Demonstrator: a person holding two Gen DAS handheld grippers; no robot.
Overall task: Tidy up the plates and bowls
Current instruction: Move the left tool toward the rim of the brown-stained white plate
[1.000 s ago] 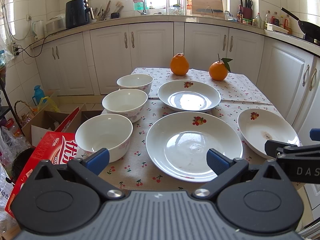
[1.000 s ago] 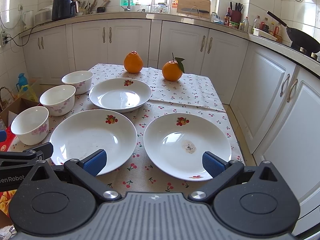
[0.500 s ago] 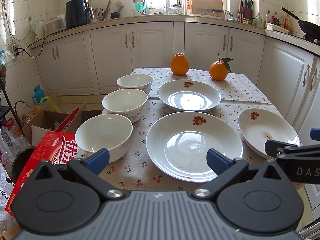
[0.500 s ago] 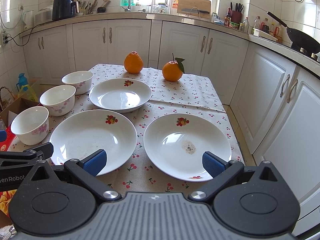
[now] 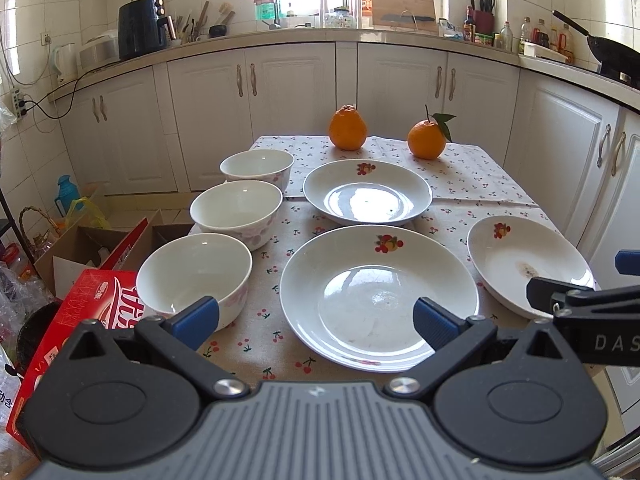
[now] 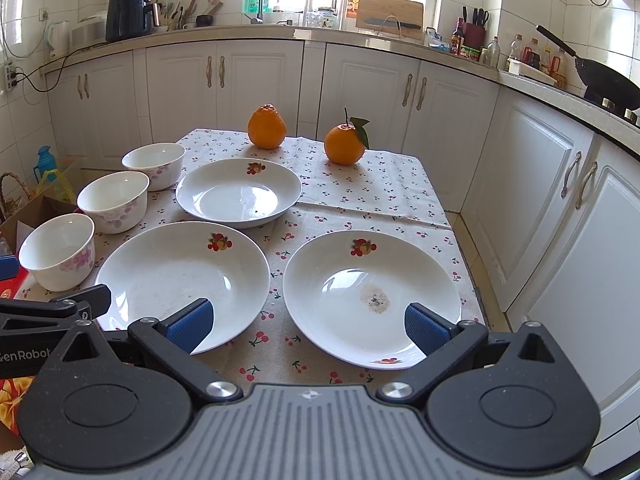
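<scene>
Kitchen desk: cherry-print cloth, white cabinets behind.
Bowls: three in a row along left edge.
Plates: three, lying apart, unstacked.
Oranges: two, far end.
Left tool: spread, empty, above near edge.
Right tool: spread, empty.

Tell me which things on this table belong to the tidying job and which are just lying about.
Part of the job:
near bowl
middle bowl
far bowl
far plate
middle plate
stained plate

Just lying about:
orange
orange with leaf
red box
</scene>
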